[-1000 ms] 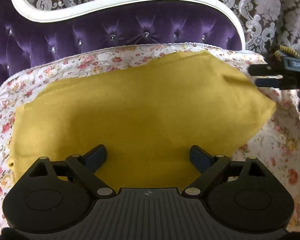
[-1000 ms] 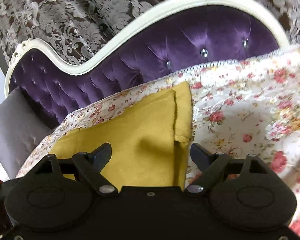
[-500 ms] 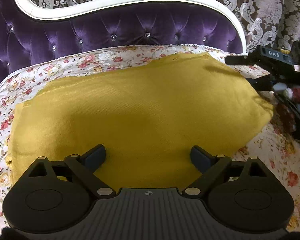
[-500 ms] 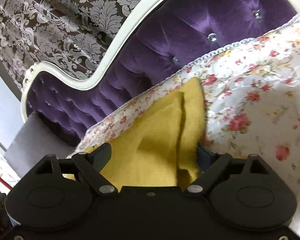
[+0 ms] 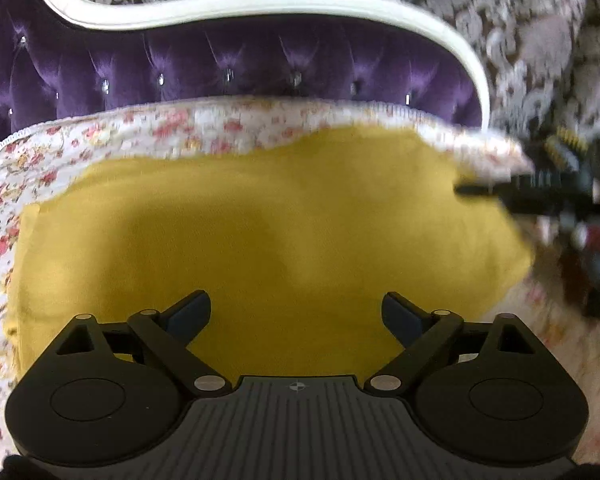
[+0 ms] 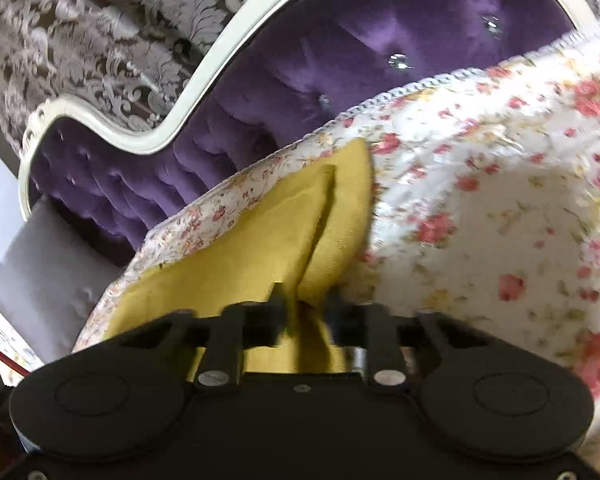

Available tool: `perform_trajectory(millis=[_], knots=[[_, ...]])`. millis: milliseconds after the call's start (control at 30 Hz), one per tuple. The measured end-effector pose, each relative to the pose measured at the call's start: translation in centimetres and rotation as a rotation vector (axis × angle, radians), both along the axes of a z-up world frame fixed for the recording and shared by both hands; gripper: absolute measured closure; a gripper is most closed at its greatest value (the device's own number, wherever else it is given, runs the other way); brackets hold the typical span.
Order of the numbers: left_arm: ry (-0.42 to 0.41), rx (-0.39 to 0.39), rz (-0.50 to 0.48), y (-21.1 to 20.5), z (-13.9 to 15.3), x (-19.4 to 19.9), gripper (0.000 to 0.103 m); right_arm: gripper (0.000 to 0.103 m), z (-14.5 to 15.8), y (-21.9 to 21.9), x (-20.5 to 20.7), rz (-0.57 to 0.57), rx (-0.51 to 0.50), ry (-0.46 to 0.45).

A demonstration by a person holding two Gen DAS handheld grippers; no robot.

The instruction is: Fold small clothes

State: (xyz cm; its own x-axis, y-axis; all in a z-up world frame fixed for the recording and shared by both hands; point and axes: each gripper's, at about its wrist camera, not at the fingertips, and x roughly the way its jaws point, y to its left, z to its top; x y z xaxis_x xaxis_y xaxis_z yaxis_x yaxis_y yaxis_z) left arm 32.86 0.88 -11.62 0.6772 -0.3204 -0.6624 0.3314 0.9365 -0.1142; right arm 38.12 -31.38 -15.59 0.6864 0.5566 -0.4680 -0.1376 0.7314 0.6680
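The mustard-yellow knit garment (image 5: 268,232) lies spread flat on the floral-print bedcover (image 5: 148,132), reaching toward the cover's headboard edge. The left gripper (image 5: 296,312) hovers over the garment's near portion, fingers spread wide and gripping nothing. The right gripper (image 6: 304,312) has its fingers drawn narrow, pinching a doubled fold at the garment's right end (image 6: 260,248). Behind stands the tufted purple velvet headboard (image 5: 236,64) with a curved white frame.
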Motion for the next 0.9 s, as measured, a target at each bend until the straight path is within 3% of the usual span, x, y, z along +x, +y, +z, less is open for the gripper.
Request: perform_trajectory(millis=[67, 233, 367, 433, 633, 900], knots=[[-0.021, -0.004, 0.001, -0.7, 0.8, 0.8, 0.01, 0.082, -0.2, -0.4, -0.3, -0.009, 0.034, 0.002], [-0.017, 0.03, 0.023, -2.9, 0.6, 4.0, 0.01, 0.083, 1.1, 0.8, -0.7, -0.002, -0.008, -0.05], [0.032, 0.149, 0.021, -4.5, -1.9, 6.3, 0.008, 0.084, 2.4, 1.7, -0.8, -0.006, -0.05, -0.069], [-0.003, 0.204, -0.009, -5.1, -2.1, 6.1, 0.008, 0.084, 3.0, 2.2, -0.7, -0.009, -0.076, -0.066], [0.0, -0.029, 0.059, 0.0, 0.8, 4.3, 0.009, 0.084, 5.3, 4.8, -0.7, 0.003, -0.165, -0.08], [0.004, -0.165, 0.148, 9.0, 2.7, 1.3, 0.009, 0.084, 9.5, 13.7, -0.9, 0.134, -0.229, -0.161]])
